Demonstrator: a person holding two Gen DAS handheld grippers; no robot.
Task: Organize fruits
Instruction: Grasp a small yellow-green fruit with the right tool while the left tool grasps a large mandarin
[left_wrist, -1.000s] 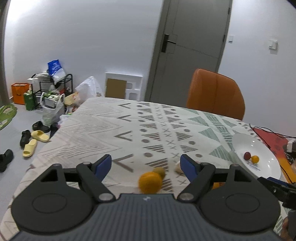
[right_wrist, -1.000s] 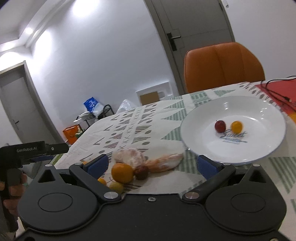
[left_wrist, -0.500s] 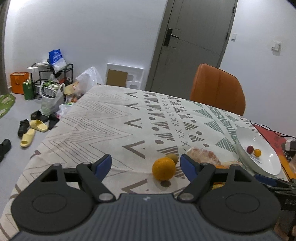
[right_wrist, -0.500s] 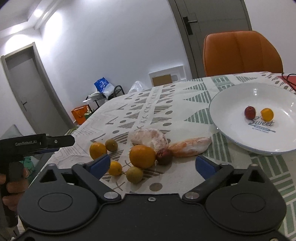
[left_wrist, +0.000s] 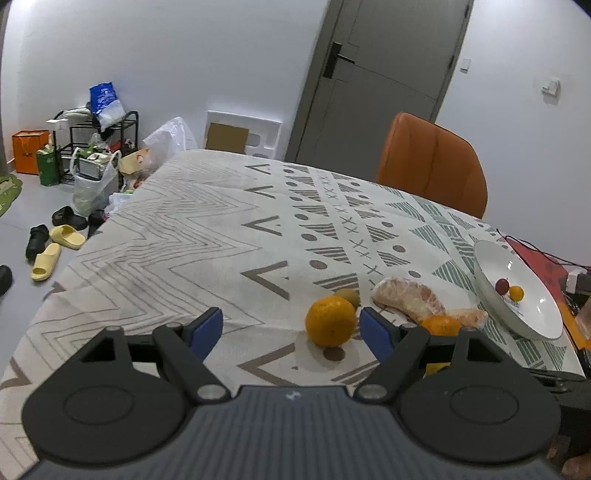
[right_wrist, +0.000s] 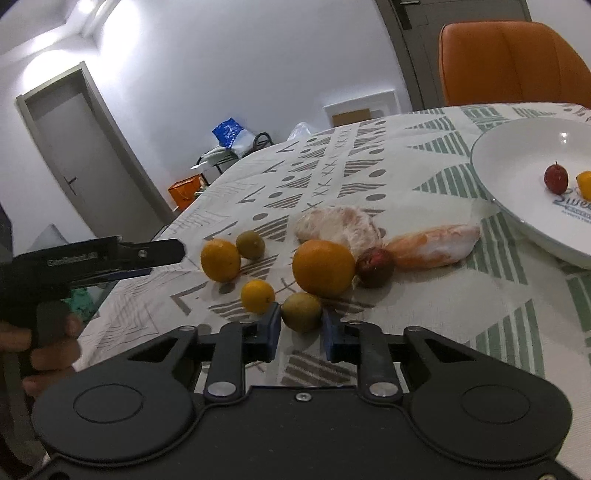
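Several fruits lie loose on the patterned tablecloth: a big orange (right_wrist: 323, 267), a smaller orange (right_wrist: 220, 259), a small yellow fruit (right_wrist: 257, 295), a dark red fruit (right_wrist: 375, 267) and peeled pomelo pieces (right_wrist: 336, 229). My right gripper (right_wrist: 300, 326) is low at the near side of the cluster, its blue pads shut on a green fruit (right_wrist: 301, 312) that rests on the cloth. The white plate (right_wrist: 517, 158) at the right holds a red fruit (right_wrist: 556, 177) and a yellow one. My left gripper (left_wrist: 291, 326) is open, with an orange (left_wrist: 330, 321) just past its right finger.
An orange chair (left_wrist: 430, 162) stands at the table's far side. A red mat with cables (left_wrist: 535, 254) lies beyond the plate (left_wrist: 495, 266). The table's left edge drops to a floor with slippers (left_wrist: 44, 258), bags and a rack. A hand holds the left gripper (right_wrist: 173, 254).
My right gripper has dropped toward the fruit cluster and its wide-open fingers have closed onto the green fruit. The left gripper has pulled back and stayed open.
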